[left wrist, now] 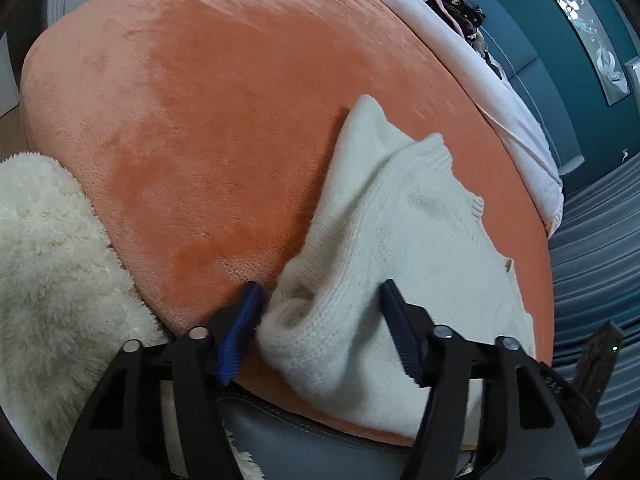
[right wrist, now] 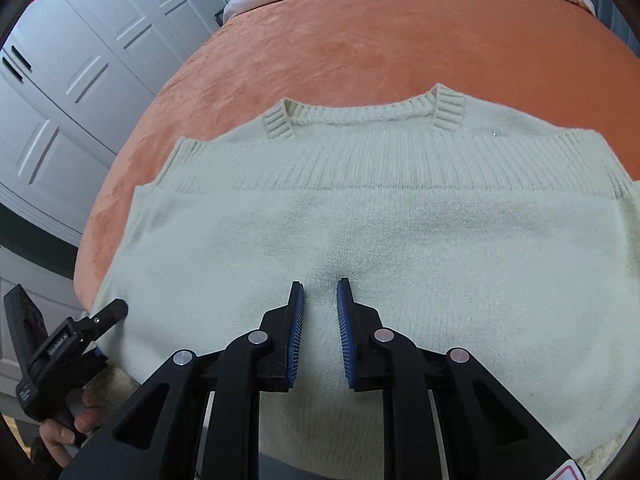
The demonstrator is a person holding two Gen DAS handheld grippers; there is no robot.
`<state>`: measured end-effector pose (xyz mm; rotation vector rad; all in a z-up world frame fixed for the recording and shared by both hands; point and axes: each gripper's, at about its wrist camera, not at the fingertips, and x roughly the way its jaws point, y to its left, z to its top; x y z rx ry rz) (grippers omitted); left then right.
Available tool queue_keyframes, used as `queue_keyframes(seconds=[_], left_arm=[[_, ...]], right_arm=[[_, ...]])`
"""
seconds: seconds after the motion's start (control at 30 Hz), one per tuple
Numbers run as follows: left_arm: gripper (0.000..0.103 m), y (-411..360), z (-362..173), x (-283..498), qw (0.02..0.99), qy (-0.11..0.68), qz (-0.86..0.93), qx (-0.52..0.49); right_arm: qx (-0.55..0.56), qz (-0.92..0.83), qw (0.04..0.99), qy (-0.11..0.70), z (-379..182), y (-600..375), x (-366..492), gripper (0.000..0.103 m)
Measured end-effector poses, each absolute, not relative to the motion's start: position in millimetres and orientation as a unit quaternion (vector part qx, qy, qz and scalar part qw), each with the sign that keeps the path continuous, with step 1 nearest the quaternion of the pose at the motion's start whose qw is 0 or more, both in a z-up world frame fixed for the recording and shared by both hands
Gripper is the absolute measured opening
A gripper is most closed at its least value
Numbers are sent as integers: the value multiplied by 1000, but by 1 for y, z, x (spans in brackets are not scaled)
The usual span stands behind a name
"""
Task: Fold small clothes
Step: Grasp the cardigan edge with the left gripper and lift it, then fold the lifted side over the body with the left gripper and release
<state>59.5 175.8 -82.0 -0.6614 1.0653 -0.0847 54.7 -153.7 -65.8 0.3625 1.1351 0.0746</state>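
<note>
A cream knitted sweater (right wrist: 400, 240) lies on an orange plush surface (right wrist: 400, 48), its bottom part folded up so the ribbed hem sits just below the neckline. My right gripper (right wrist: 320, 286) hovers over the sweater's near middle, jaws a little apart and empty. In the left wrist view the sweater (left wrist: 420, 232) has a bunched, raised edge between the fingers of my left gripper (left wrist: 320, 292), which is open wide and grips nothing. The left gripper also shows in the right wrist view (right wrist: 116, 310) at the sweater's left edge.
A fluffy white blanket (left wrist: 44, 264) lies at the left of the orange surface (left wrist: 220, 100). A pale pink cloth (left wrist: 480, 76) and dark clothes (left wrist: 456, 0) lie at the far edge. White cabinet doors (right wrist: 80, 60) stand to the left. A grey seat edge (left wrist: 300, 436) is below.
</note>
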Motion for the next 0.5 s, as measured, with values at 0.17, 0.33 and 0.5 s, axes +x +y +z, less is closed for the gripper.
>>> queue_keyframes(seconds=[0.17, 0.33, 0.5], left_arm=[[22, 167, -57, 60, 819, 478, -64, -311], [17, 114, 25, 56, 863, 413, -147, -252], [16, 20, 89, 42, 882, 365, -258, -152]], right_arm=[[158, 41, 836, 523, -67, -151, 53, 15], [226, 59, 828, 510, -66, -171, 46, 15], [282, 47, 832, 476, -43, -205, 14, 24]])
